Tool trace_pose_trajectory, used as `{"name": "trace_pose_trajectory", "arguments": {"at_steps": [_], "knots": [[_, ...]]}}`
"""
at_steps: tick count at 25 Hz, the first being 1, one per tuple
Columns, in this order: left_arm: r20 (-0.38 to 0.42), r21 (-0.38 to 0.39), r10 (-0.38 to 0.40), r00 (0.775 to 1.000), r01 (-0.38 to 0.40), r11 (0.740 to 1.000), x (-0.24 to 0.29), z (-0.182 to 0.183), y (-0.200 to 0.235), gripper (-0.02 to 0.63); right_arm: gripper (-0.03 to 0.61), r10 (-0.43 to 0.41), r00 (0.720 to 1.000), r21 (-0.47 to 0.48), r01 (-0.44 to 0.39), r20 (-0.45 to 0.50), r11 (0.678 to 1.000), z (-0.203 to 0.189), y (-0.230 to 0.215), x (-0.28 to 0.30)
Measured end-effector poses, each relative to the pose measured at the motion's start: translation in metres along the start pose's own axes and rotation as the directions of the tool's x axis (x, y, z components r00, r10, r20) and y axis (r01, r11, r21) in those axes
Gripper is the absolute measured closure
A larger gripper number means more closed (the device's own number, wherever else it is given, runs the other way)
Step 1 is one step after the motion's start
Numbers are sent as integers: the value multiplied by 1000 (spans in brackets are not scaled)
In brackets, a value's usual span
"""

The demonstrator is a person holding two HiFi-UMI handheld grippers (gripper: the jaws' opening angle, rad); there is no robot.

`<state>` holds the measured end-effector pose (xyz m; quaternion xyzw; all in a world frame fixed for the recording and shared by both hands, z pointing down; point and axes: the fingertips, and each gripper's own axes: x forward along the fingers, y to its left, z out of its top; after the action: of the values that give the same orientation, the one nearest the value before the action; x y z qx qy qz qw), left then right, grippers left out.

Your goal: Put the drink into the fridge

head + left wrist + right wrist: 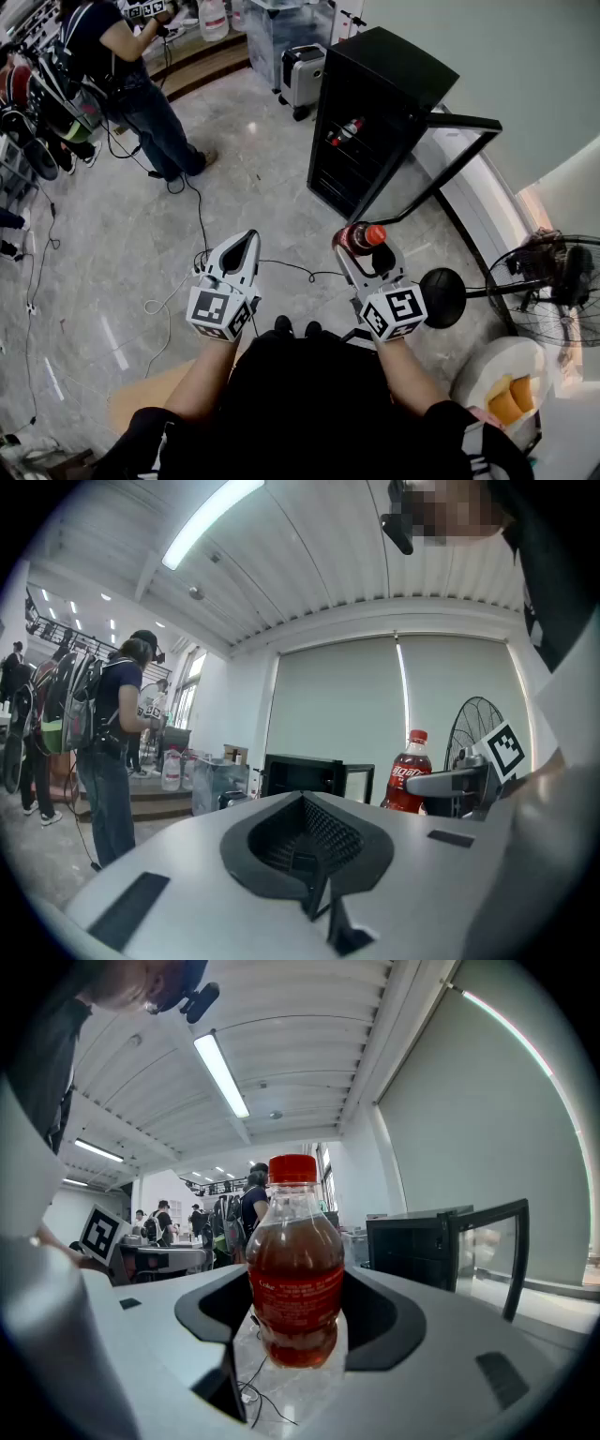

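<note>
Floor [131, 253]: glossy pale marble-look tile, with one black cable [200, 220] snaking across it. Fridge [384, 66]: one, black, boxy, standing at the floor's far right edge by the wall. Its door [466, 124], a thin black frame with clear glass, is swung wide open. Inside on an upper shelf is one red-labelled bottle [345, 131], lying tilted. One person [127, 80] in a dark top and jeans stands at the floor's far left. Fan [555, 291]: one, round black wire cage on a pole with a round base, at the floor's right edge. Suitcase [302, 75]: one, silver hard-shell, at the far edge left of the fridge. There are two grey plastic grippers, each with a marker cube. Left gripper [246, 240]: clenched, jaws tip to tip, nothing in them. Right gripper [364, 247]: grasping the drink [357, 236]. It is one clear plastic bottle of dark-brown cola with a red cap and red label. It sits upright between the black pads, above the floor, in front of the open fridge and apart from it.
</note>
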<state>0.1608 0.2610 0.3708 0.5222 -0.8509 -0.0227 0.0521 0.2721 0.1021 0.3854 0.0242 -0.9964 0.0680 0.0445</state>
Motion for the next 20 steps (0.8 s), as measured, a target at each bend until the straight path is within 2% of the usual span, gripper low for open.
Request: {"name": "trace_pose_trajectory", "arguments": {"at_steps": [6, 13, 20], "knots": [[6, -13, 15, 1000, -15, 1000, -15, 2, -34, 600, 273, 21, 1000, -9, -21, -18, 1000, -1, -8, -28], [-25, -51, 11, 1000, -12, 999, -23, -17, -50, 600, 273, 54, 999, 58, -54, -1, 997, -11, -11, -47], [-3, -64, 10, 1000, -11, 998, -20, -16, -61, 600, 273, 85, 996, 54, -86, 18, 995, -3, -17, -53]]}}
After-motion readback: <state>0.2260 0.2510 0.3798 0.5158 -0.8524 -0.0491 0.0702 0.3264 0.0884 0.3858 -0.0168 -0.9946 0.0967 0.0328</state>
